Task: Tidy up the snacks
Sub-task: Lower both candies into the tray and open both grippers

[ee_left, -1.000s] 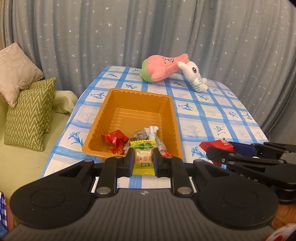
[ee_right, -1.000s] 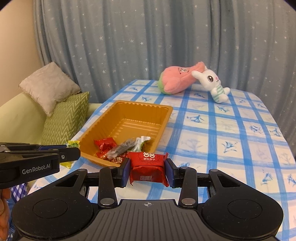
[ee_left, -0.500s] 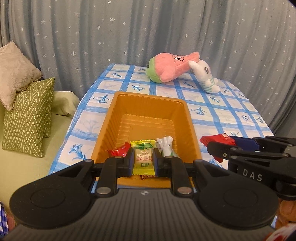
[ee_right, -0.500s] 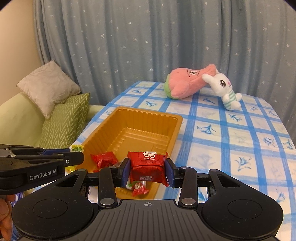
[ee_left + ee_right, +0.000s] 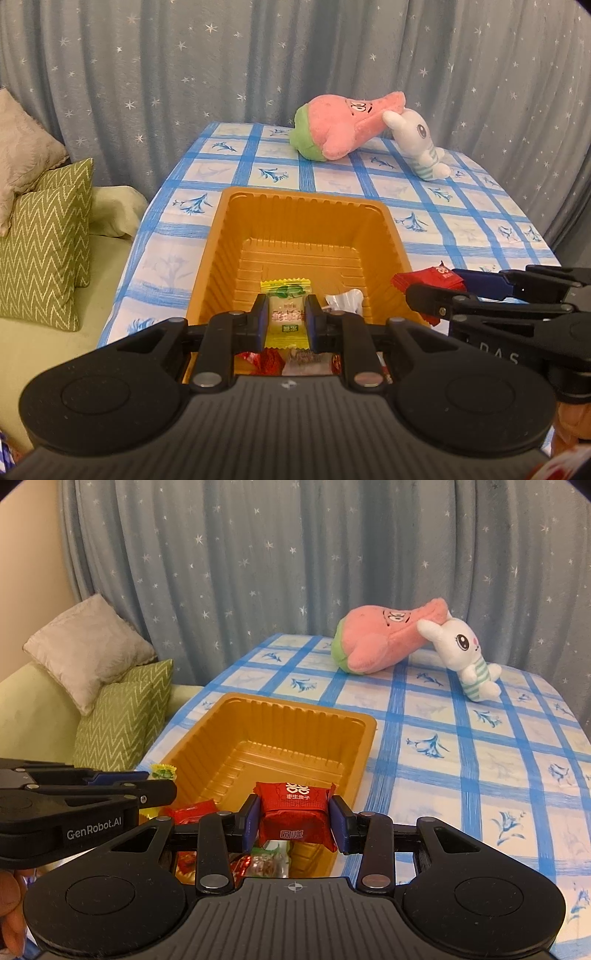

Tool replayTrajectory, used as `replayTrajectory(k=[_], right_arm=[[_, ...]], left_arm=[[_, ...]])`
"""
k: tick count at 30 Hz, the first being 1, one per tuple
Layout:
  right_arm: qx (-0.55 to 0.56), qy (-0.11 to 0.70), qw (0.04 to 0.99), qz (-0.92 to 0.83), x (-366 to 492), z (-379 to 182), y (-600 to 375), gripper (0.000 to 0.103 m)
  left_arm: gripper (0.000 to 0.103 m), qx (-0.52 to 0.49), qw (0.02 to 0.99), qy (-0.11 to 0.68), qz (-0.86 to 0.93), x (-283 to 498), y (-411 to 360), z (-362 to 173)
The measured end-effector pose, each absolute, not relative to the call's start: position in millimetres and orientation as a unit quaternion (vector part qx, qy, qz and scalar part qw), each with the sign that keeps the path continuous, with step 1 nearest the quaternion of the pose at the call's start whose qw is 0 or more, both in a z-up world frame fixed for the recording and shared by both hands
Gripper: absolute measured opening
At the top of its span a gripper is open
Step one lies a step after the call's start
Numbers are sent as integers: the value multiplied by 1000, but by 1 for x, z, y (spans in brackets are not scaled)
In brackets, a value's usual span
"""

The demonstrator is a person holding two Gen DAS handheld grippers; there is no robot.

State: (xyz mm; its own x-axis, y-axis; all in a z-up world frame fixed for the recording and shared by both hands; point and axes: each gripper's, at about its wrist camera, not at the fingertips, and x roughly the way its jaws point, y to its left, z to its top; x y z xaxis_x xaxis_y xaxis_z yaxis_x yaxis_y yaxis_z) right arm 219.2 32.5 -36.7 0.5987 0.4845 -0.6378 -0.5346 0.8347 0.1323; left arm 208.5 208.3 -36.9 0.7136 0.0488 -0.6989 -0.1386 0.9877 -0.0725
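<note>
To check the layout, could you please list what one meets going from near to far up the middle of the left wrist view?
Yellow snack packet held in the left gripper → orange tray → blue checked tablecloth → pink plush toy → starry curtain.

star-dotted grey curtain [image 5: 295,572]; green sofa [image 5: 33,716] with cushions [image 5: 122,716]

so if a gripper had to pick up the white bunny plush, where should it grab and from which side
Probably the striped body of the white bunny plush, coming from above with a finger on each flank. It lies free on the tablecloth there, while its head leans against the pink plush, so a head grip would likely snag that toy.
</note>
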Motion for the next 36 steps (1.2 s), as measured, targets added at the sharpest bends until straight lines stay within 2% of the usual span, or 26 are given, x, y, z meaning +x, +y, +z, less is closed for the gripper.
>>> replayTrajectory(k=[18,20,31,34,35,36], right_arm=[[-34,358,891,278,251,-59,43,40],[-34,360,890,277,253,-61,43,40],[-26,368,884,286,258,-70,50,40],[-12,365,882,299,261,-69,54,41],[-1,365,879,306,262,-68,54,42],[9,368,876,310,264,-68,55,53]], left_arm=[[19,-61,921,383,29,254,218,-63],[27,-63,921,384,33,254,222,-65],[28,-80,920,378,63,227,243,-65],[31,-81,921,374,70,218,246,-60],[34,-81,921,373,73,215,246,-59],[37,-81,921,372,76,211,246,-58]])
